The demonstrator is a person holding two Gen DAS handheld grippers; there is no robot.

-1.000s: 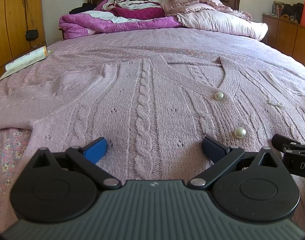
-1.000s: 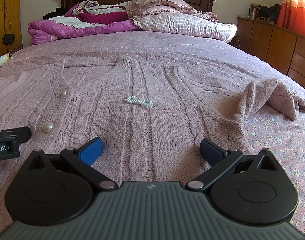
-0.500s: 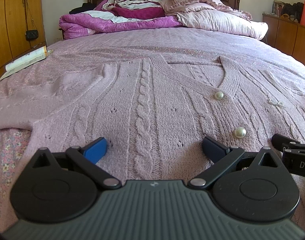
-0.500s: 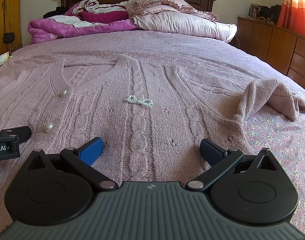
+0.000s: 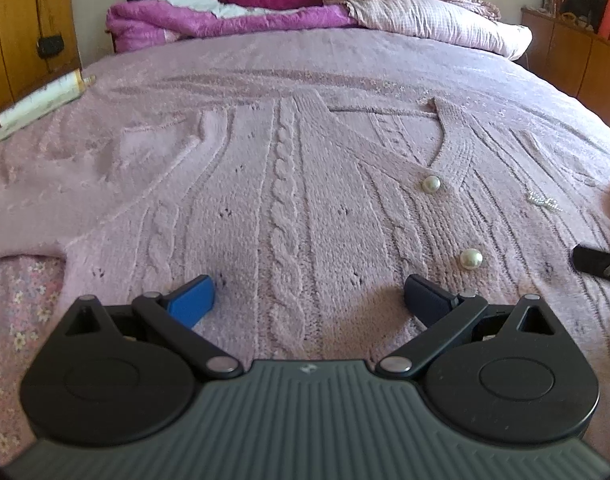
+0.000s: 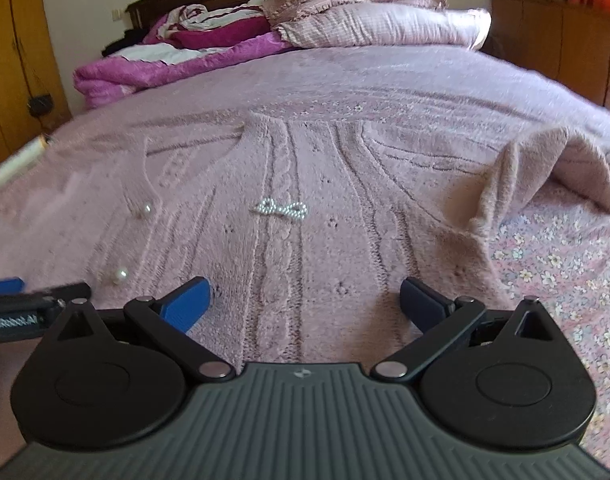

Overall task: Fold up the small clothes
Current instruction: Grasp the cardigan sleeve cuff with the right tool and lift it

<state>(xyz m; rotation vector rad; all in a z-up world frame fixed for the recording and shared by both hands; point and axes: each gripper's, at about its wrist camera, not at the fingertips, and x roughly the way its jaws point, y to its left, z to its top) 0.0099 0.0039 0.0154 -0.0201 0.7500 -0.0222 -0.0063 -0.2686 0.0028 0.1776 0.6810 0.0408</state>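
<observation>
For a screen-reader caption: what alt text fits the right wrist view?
An open two-finger tool hovers low over the hem of a pale pink cable-knit cardigan spread flat on a bed, holding nothing. A small beaded bow lies on the knit; the cardigan's right sleeve is bunched up.

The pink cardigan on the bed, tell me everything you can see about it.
The pink cardigan is a fuzzy cable-knit with a V-neck, lying front up and spread flat on the floral bedspread. Two pearl buttons close its front, and a small beaded bow sits on the chest. One sleeve lies flat toward the left wrist camera's left; the other sleeve is rumpled and raised. Both grippers, left and right, are open at the hem, gripping nothing.
</observation>
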